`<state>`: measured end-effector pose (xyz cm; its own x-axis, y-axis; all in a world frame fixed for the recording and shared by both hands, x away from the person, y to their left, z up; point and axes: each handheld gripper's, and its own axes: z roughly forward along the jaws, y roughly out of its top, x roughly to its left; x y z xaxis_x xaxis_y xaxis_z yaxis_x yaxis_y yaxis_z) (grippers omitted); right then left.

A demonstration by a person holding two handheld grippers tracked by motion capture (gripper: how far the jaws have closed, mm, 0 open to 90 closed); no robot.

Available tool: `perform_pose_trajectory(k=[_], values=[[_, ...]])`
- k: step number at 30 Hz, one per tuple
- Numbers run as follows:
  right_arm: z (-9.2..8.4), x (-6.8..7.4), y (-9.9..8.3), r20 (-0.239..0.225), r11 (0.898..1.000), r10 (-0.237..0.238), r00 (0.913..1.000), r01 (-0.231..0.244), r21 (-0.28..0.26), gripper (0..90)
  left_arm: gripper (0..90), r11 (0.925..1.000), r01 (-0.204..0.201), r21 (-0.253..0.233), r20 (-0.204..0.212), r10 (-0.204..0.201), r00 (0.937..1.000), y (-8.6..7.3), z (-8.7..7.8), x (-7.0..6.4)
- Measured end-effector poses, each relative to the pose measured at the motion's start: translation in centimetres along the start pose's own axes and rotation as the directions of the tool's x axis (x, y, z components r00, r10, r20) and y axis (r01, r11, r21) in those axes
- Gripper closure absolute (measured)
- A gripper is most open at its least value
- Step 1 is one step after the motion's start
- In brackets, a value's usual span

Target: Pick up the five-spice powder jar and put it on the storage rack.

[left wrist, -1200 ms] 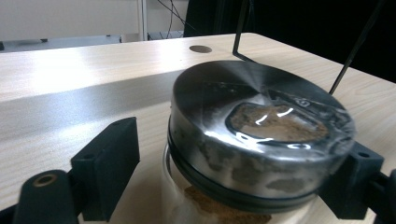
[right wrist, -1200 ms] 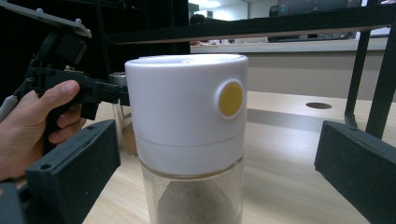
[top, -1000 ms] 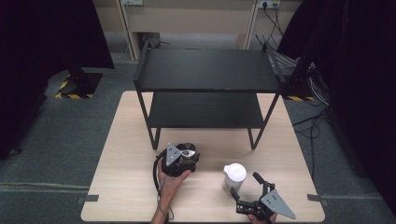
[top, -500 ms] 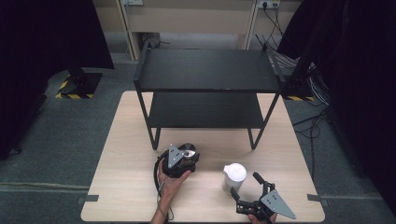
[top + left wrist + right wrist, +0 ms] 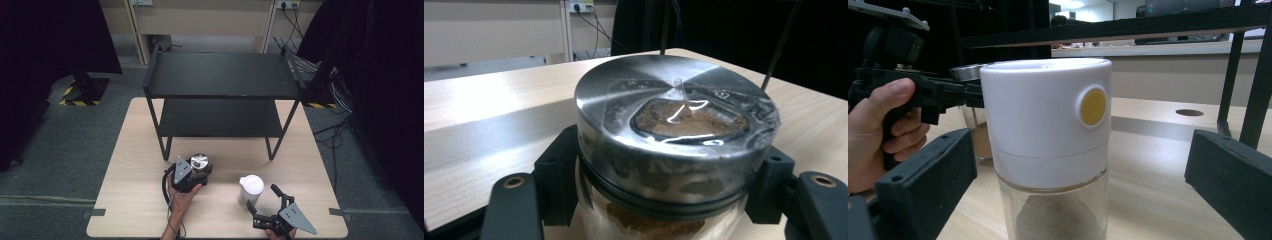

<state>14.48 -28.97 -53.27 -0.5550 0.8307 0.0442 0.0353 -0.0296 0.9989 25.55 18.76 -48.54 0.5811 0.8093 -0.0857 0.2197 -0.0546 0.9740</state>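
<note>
On the counter [image 5: 130,200], left tongs [image 5: 192,172] pinch the jar [image 5: 664,150] below its lid for lifting; right tongs [image 5: 267,205] stand spread around the canister [image 5: 1048,140].

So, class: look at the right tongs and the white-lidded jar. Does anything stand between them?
Nothing visible does. The right tongs stand open with the white-lidded jar straight ahead between the jaws, pads clear of it on both sides. The steel-lidded jar sits off to one side, gripped by the left tongs.
</note>
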Motion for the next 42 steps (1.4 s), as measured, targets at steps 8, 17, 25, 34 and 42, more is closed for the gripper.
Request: perform_pose_trajectory(k=[8,17,25,34,42], values=[[0.0,0.0,0.0,0.000,1.000,-0.001,1.0000,0.001,-0.001,0.4,30.8,1.0000,0.001,0.008,0.051,-0.001,0.9987,2.3,-0.9,0.1],[0.0,0.0,0.0,0.000,1.000,0.001,1.0000,-0.001,-0.002,0.5,30.7,0.9999,-0.017,0.001,0.113,0.017,0.9934,6.3,-2.1,0.2],[0.0,-0.1,0.0,-0.002,1.000,0.000,1.0000,0.000,-0.002,0.4,30.7,0.9996,-0.020,-0.017,0.154,0.023,0.9878,9.7,-2.8,0.5],[0.0,-0.1,0.0,-0.003,1.000,0.002,1.0000,-0.002,0.000,0.4,30.7,0.9992,-0.032,-0.021,0.178,0.036,0.9834,13.4,-3.2,1.0],[0.0,-0.1,0.0,-0.003,1.000,-0.001,1.0000,0.001,0.001,0.5,30.7,0.9983,-0.048,-0.034,0.209,0.054,0.9765,17.3,-3.6,1.4]])
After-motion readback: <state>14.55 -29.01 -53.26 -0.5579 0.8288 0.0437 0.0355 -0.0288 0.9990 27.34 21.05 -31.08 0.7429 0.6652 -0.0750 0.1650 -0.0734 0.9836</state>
